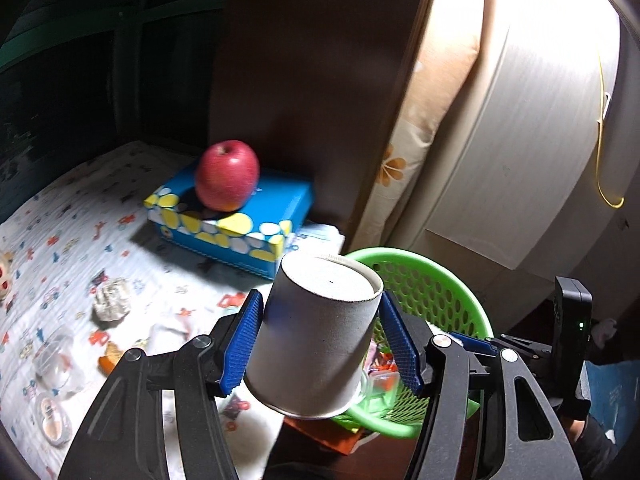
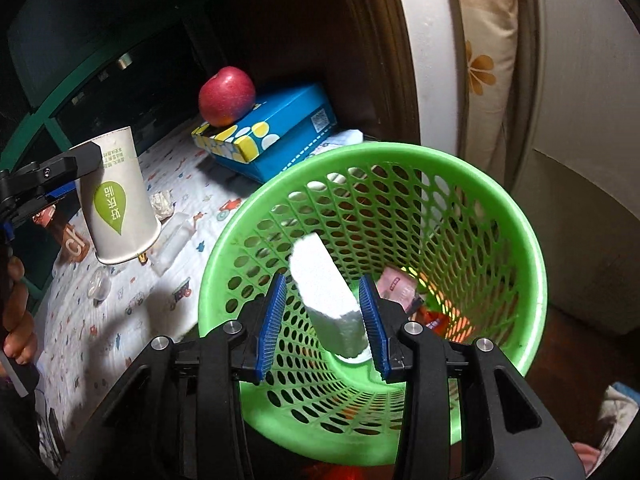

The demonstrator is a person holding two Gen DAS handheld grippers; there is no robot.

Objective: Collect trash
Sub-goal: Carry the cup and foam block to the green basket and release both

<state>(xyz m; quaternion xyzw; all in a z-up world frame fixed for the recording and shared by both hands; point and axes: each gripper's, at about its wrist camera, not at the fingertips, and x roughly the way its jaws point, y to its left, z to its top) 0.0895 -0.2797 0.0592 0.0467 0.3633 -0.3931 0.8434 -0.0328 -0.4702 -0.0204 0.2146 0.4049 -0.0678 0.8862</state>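
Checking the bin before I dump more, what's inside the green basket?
At the bottom of the green basket lie pink and red-orange snack wrappers. The white foam block between the right tongs hides part of the floor.

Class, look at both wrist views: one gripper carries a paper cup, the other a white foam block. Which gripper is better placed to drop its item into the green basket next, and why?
Right. The right gripper holds the white foam block directly over the green basket opening. The left gripper holds the paper cup over the table beside the basket, short of its rim.
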